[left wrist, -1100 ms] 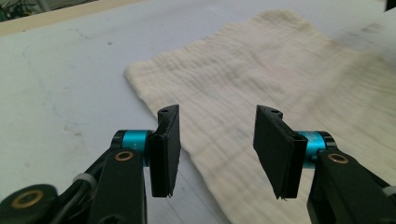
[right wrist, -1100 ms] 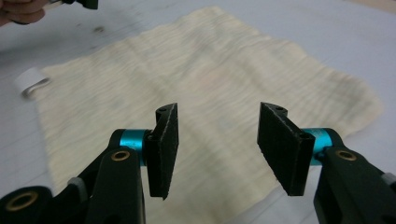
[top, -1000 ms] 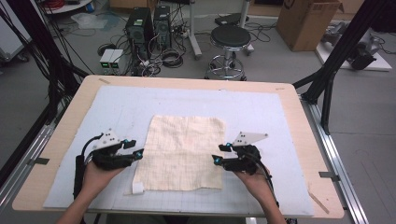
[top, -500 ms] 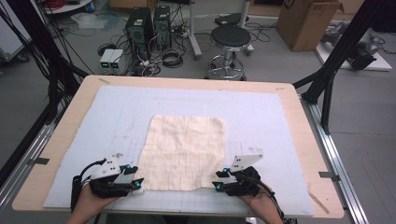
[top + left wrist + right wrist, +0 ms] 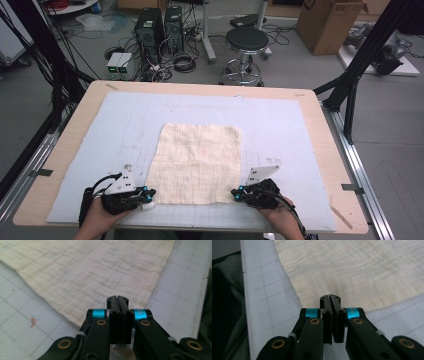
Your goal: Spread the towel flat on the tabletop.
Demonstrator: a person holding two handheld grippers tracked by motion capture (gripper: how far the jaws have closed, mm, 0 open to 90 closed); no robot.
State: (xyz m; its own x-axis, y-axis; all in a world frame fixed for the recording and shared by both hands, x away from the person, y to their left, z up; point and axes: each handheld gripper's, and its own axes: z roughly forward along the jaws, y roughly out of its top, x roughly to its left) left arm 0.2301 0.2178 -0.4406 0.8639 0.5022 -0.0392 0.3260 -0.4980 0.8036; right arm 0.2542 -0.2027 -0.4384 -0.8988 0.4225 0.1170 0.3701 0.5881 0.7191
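A cream, square cloth lies flat on the pale blue gridded mat. My left gripper sits low at the cloth's near left corner. In the left gripper view its jaws have just closed and stand pressed together where the corner of the cloth runs under them. My right gripper sits at the near right corner. It has just closed the same way, over the corner of the cloth. The pinched cloth itself is hidden behind the jaws.
The mat covers a wooden table whose near edge is just behind my hands. On the floor beyond stand a black stool, computer cases with cables and a cardboard box. Black frame posts flank the table.
Both hands have come back along the cloth's sides to its near corners and sunk to the mat. Both pairs of jaws went from open to shut.
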